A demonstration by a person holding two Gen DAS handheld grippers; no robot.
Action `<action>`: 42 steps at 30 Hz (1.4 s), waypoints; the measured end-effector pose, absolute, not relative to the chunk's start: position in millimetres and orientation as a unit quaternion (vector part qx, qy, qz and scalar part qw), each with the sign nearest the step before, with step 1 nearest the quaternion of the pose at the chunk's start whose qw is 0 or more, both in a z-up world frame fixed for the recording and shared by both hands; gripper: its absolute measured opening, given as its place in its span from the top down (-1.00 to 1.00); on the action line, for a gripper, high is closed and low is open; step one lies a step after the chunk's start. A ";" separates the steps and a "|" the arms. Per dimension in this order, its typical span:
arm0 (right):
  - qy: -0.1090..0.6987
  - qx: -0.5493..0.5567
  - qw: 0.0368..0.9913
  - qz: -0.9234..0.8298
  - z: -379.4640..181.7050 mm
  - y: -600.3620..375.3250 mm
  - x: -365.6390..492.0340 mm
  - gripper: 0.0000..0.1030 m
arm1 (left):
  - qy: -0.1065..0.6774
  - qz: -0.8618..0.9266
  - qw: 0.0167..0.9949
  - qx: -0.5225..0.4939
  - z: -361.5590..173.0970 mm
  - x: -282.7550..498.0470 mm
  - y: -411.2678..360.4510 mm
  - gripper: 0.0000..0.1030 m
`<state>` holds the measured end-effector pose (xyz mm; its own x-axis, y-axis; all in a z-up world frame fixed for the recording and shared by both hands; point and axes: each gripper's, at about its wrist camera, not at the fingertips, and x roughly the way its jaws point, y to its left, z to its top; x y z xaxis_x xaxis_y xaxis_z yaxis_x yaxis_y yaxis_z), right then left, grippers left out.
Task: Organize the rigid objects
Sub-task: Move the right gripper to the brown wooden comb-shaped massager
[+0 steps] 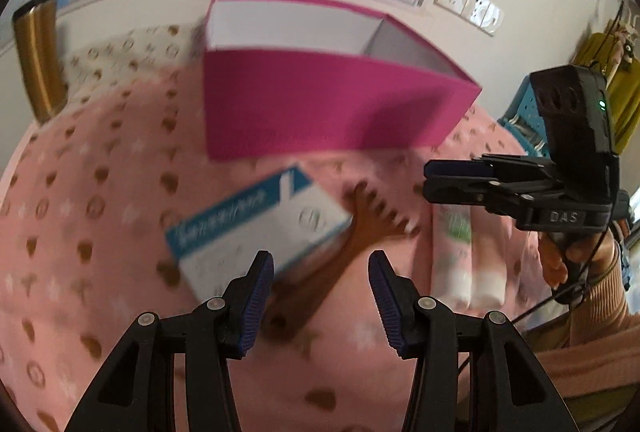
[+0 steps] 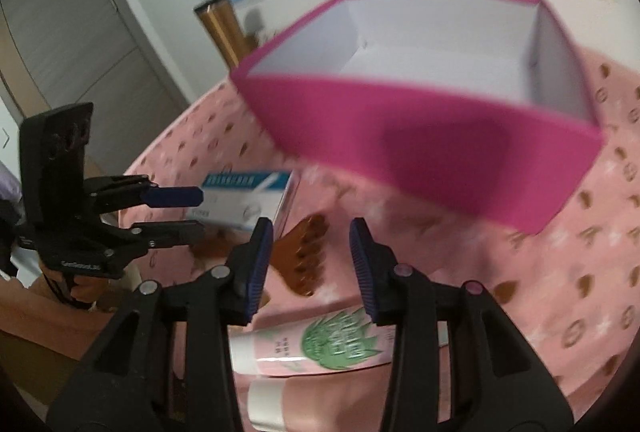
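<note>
Nothing is packed yet: the pink box is standing empty at the back of the pink cloth, and the loose things are lying in front of it. Both grippers are hanging released over them, so this looks like the reach for a first pick. The left gripper is hovering with jaws apart and nothing between them above the carton, which is lying partly across the comb. The right gripper is also empty, jaws parted over the comb, with the two tubes just below it.

Next, I judge, one gripper needs to settle its pads around a single item (the carton seems the easiest). The overlap of carton and comb could get in the way, and the two grippers are working close together. A gold flask is standing well apart.
</note>
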<state>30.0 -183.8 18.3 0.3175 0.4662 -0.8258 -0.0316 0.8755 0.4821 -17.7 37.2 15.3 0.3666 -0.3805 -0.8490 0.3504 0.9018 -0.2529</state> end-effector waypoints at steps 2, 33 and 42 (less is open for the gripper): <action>0.575 0.190 0.780 0.159 7.9 -175.9 30.9 0.19 | 0.526 -0.215 0.823 -0.020 10.2 -23.6 43.2 0.02; 0.586 0.178 0.779 0.138 -0.6 -165.5 20.8 0.15 | 0.558 -0.227 0.798 -0.019 -17.8 -32.4 23.2 0.36; 0.601 0.204 0.757 0.153 -19.9 -160.0 32.2 0.15 | 0.563 -0.259 0.785 -0.030 -19.8 -26.7 1.4 0.36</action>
